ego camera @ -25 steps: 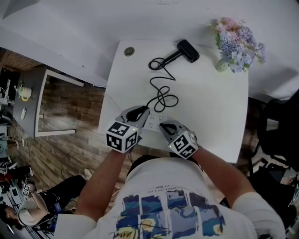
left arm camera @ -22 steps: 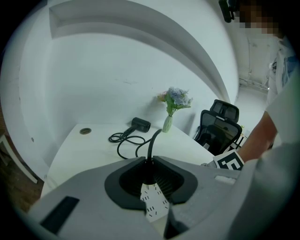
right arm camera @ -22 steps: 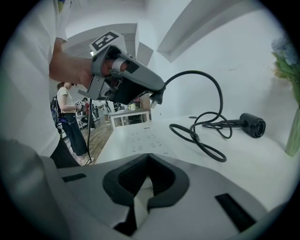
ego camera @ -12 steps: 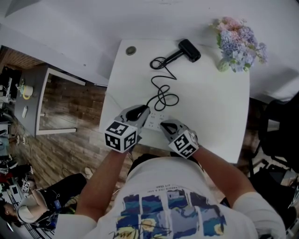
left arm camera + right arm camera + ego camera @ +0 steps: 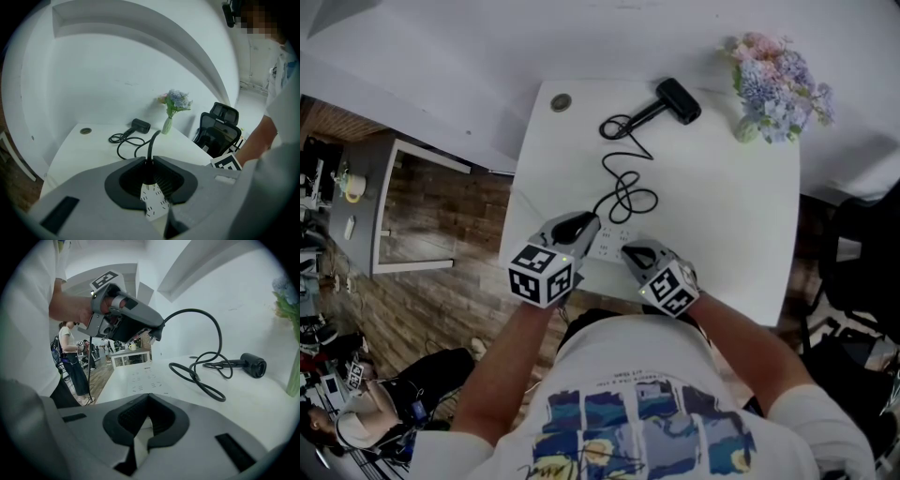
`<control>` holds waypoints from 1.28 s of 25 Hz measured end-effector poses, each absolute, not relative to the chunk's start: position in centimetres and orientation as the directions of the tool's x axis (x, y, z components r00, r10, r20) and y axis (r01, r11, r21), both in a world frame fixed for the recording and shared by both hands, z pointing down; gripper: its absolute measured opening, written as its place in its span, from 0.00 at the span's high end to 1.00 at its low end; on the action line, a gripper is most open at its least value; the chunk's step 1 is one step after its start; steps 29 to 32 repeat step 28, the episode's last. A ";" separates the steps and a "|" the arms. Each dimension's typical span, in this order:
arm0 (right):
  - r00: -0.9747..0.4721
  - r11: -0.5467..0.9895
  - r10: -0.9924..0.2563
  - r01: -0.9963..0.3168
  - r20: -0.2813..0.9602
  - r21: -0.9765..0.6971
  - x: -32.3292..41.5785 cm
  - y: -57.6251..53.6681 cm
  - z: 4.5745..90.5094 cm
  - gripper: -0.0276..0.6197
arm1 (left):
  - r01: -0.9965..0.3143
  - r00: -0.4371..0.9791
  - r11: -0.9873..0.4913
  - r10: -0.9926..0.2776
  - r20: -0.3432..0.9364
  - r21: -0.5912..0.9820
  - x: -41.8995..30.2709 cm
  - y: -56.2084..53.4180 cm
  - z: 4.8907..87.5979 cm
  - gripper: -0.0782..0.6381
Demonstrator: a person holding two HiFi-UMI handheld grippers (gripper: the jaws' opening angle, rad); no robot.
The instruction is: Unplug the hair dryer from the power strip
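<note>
My left tool is clenched on the plug, right at the tips of its jaws, with a bare prong showing below them. The right gripper view shows that tool raised above the strip, so the plug is out of its socket and held clear of it. From the plug the cord arches up and drops onto the worktop, where it lies in loose loops and runs on to the dryer. The dryer lies on its side at the far edge, well apart from the strip and near the flowers at the far right corner. The strip lies flat at the near edge, between my two tools. My right tool has its jaws drawn together, tips down at the strip's near end; I can't tell whether they actually press on it
</note>
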State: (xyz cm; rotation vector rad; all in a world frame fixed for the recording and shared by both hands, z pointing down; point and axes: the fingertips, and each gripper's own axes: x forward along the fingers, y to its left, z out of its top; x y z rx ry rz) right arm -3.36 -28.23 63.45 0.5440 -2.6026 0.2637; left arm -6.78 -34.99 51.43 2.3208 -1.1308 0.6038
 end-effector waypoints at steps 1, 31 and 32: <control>-0.813 0.903 -0.331 -0.420 0.479 -0.089 -3.4 -28.2 63.4 0.96 | -0.810 0.561 -0.540 -0.595 0.576 0.230 -6.8 -35.0 51.4 0.82; -0.814 0.904 -0.328 -0.418 0.479 -0.091 -3.4 -28.1 63.6 0.97 | -0.806 0.570 -0.540 -0.593 0.569 0.245 -6.6 -34.9 51.7 0.82; -0.814 0.904 -0.328 -0.418 0.479 -0.091 -3.4 -28.1 63.6 0.97 | -0.806 0.570 -0.540 -0.593 0.569 0.245 -6.6 -34.9 51.7 0.82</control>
